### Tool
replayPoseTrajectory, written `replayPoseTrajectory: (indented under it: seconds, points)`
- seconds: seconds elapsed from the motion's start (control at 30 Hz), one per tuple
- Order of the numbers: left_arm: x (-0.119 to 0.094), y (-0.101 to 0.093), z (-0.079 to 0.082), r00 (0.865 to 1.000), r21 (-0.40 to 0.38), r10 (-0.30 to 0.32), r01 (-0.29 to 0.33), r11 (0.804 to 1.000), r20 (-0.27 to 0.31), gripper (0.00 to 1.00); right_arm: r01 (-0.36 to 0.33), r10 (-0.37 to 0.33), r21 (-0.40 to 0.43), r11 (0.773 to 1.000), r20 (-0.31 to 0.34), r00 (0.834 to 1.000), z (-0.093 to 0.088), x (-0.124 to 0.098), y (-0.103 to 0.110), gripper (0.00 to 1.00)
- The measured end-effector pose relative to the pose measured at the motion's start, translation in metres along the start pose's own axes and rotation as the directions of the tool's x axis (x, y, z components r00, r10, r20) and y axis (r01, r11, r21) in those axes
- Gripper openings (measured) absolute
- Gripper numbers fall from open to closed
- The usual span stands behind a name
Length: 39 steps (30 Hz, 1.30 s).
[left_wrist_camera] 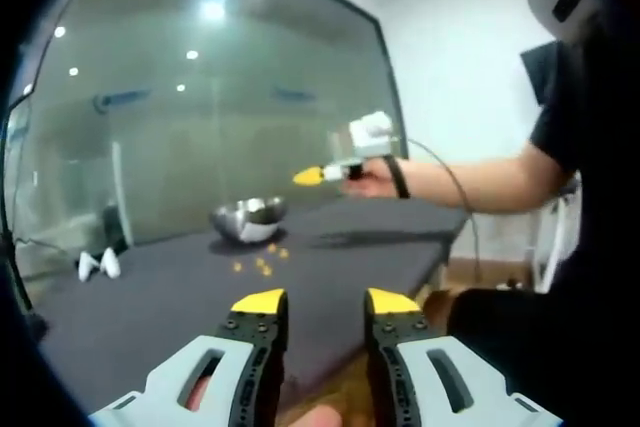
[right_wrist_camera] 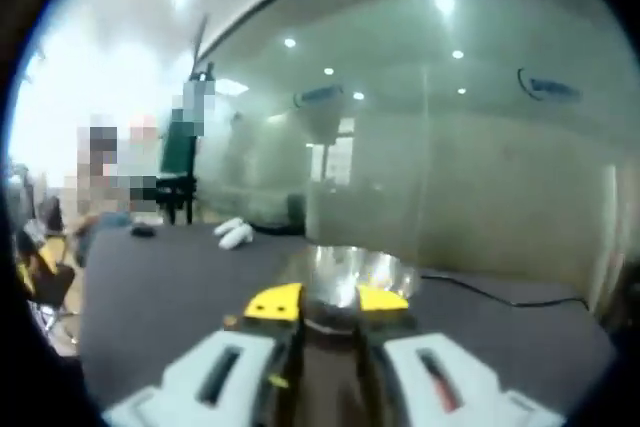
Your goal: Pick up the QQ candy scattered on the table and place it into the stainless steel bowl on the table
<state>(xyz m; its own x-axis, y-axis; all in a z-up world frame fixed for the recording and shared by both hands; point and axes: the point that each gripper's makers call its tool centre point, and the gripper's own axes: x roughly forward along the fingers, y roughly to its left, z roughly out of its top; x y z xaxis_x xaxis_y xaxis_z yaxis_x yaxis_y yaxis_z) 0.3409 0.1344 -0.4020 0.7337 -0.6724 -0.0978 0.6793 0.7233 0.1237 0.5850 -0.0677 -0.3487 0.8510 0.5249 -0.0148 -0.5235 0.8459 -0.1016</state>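
The stainless steel bowl [left_wrist_camera: 248, 219] stands on the dark grey table [left_wrist_camera: 150, 307], toward its far side. Several small orange QQ candies [left_wrist_camera: 262, 263] lie scattered on the cloth just in front of it. My left gripper [left_wrist_camera: 325, 302] hovers near the table's front edge, well short of the candies, yellow-tipped jaws apart with nothing between them. A person's hand holds my right gripper [left_wrist_camera: 308, 176] in the air, above and to the right of the bowl. In the right gripper view the bowl [right_wrist_camera: 355, 272] sits just beyond that gripper [right_wrist_camera: 328, 300], whose jaws stand apart. One orange candy [right_wrist_camera: 230, 322] lies beside its left jaw.
A small white object [left_wrist_camera: 98, 265] rests on the table's far left, and appears again as the white object [right_wrist_camera: 235, 235]. A dark cable [right_wrist_camera: 500, 292] trails over the table to the right of the bowl. A glass wall [left_wrist_camera: 200, 97] runs behind the table. The person's arm [left_wrist_camera: 480, 182] reaches across from the right.
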Motion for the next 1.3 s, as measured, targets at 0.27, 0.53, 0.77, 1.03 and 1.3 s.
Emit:
replayPoseTrajectory:
  seconds: [0.27, 0.53, 0.77, 1.03, 1.3]
  points:
    - [0.006, -0.003, 0.006, 1.0, 0.005, -0.015, 0.015, 1.0, 0.019, 0.32, -0.038, 0.039, 0.024, 0.999, -0.028, 0.999, -0.022, -0.032, 0.01, 0.2]
    - [0.006, -0.006, 0.003, 1.0, 0.008, -0.022, 0.022, 1.0, 0.012, 0.32, -0.165, 0.165, -0.007, 0.986, -0.051, 0.985, -0.048, -0.045, 0.04, 0.19]
    - [0.009, -0.006, 0.0, 1.0, 0.008, -0.024, 0.024, 1.0, 0.006, 0.32, -0.284, 0.29, 0.062, 0.957, -0.159, 0.944, -0.085, -0.02, 0.062, 0.2]
    - [0.006, -0.008, 0.002, 0.999, 0.006, -0.033, 0.033, 0.999, 0.013, 0.32, -0.357, 0.361, 0.06, 0.932, -0.225, 0.905, -0.104, 0.009, 0.083, 0.21]
    - [0.003, -0.005, -0.004, 1.0, 0.001, -0.024, 0.024, 1.0, 0.0, 0.32, -0.353, 0.351, 0.046, 0.934, -0.282, 0.893, -0.116, 0.038, 0.093, 0.21]
